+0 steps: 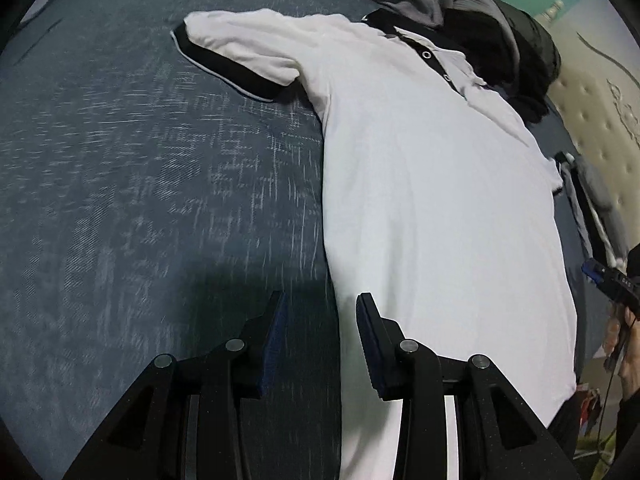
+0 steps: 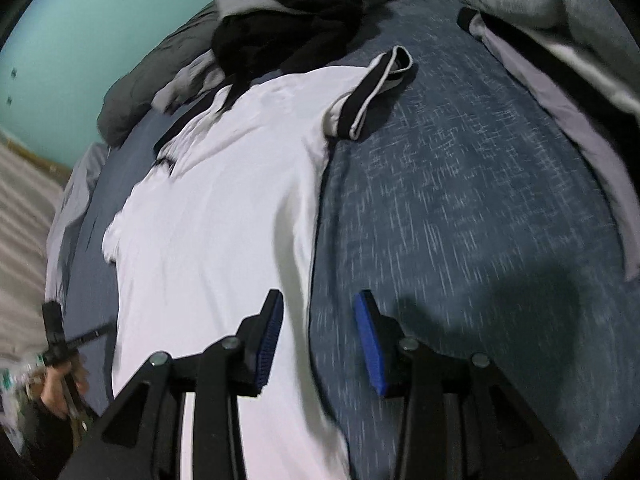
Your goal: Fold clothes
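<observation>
Both tools hover released over the bed (image 1: 140,160): left tool (image 1: 320,304) and right tool (image 2: 318,302) straddle opposite edges of the white polo shirt (image 1: 420,180); only the left view shows its button placket (image 1: 436,66).

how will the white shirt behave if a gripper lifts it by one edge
Probably floppy: the shirt lies flat and creased on the bed, so a lifted edge should drape and sag. It looks thin, likely light. The sleeve would probably trail and dangle, since its cuff already curls up.
</observation>
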Motion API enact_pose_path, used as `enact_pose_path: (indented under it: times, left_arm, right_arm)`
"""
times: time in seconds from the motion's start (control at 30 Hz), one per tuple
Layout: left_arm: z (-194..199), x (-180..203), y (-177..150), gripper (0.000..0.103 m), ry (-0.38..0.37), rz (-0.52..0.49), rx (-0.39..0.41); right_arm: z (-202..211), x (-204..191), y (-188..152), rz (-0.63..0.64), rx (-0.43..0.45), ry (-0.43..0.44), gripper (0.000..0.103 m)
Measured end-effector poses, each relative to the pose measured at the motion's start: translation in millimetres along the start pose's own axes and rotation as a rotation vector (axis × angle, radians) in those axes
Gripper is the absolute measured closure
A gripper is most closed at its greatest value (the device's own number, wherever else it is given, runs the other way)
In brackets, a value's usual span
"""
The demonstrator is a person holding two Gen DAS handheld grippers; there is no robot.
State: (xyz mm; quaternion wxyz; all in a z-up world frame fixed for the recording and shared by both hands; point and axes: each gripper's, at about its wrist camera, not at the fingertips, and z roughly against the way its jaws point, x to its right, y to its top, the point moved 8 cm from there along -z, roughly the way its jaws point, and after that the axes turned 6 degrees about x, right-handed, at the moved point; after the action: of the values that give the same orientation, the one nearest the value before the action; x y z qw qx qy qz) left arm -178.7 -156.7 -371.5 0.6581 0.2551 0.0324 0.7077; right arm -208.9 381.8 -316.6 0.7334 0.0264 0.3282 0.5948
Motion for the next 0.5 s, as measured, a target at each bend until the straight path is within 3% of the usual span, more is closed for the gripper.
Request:
enact_pose_path:
  times: [0.17, 0.43, 0.5]
  left_arm:
    - [-17.2, -1.1, 13.7, 0.065, 0.009, -0.014, 0.037]
    - [-26.5, -2.6, 24.2, 0.089, 0.017, -0.037, 0.053]
    - [-26.2, -1.3, 24.6, 0.099, 0.013, -0.044, 0.057]
  right_arm:
    - [-35.8, -0.6, 23.5, -0.012, 0.001, 0.011, 0.065]
    - [-85.3, -10.9, 39.5, 0.039, -0.037, -0.005, 0.065]
    - [-90.8, -10.8, 39.5, 0.052, -0.039, -0.015, 0.069]
